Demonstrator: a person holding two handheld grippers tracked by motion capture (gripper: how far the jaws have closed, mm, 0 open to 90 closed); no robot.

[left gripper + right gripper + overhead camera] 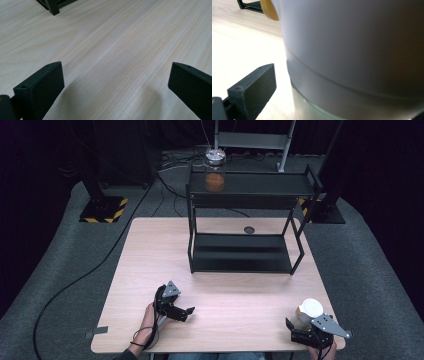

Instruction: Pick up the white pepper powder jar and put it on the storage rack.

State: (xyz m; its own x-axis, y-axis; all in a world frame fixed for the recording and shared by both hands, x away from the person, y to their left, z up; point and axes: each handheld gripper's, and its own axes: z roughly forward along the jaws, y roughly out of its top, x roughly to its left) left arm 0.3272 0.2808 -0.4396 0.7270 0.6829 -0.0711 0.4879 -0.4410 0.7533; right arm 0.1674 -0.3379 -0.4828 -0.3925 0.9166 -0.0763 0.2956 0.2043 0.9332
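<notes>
Down at five o'clock on the desk [225,305], the right gripper [296,329] stands open around a white jar [310,309], not yet clamped (lifting remains). Left gripper [186,312] rests open, empty, at seven o'clock.

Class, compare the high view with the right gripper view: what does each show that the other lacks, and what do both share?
High view alone: the glass jar with orange contents on the black shelf rack's top tier, the left gripper and the carpeted floor. Right gripper view alone: the white container's wall close up, with a groove around it, open jaws either side. Shared: the container, the right gripper, the wooden table and the rack.
</notes>
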